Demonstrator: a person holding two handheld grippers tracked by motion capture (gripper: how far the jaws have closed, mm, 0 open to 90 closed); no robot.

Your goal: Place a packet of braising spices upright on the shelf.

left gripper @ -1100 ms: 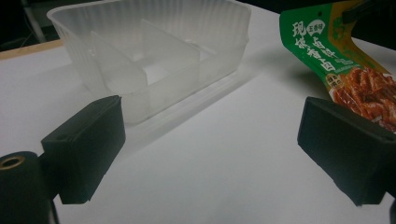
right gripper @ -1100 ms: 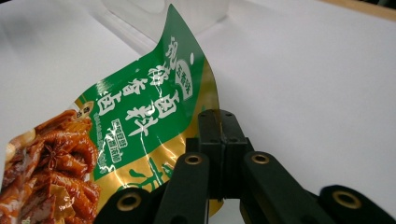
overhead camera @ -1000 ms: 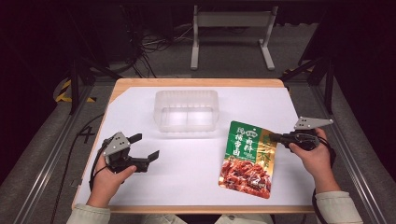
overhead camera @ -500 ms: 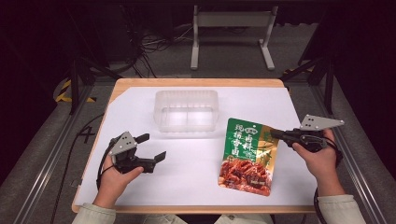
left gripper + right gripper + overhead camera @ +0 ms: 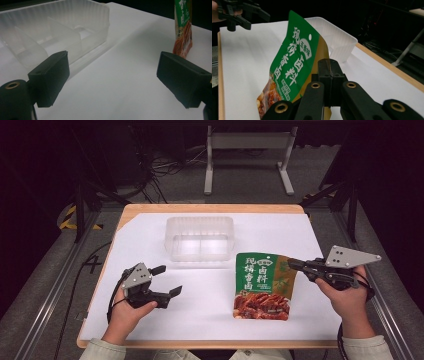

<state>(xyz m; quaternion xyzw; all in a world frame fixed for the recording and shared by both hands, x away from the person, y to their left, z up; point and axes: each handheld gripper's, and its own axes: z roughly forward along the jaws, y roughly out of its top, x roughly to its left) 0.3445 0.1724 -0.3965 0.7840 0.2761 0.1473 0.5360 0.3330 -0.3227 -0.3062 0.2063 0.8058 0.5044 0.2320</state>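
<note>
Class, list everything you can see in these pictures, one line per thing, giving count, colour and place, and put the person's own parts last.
Sauce pouch: one, green and gold with red food printed on it, right of the table's middle, its right edge pinched and lifted.
Plastic tray: one, clear, with dividers inside, at the middle towards the far edge.
White sheet: one, covering the tabletop.
Table: one, light wood rim.
Metal stand: one, pale grey, on the floor beyond the table.
Cables: several, dark, on the floor beyond the table.
Left tongs: one, black, open, at the near left.
Right tongs: one, black, shut on the sauce pouch.
Hands: two, one holding each tongs.
</note>
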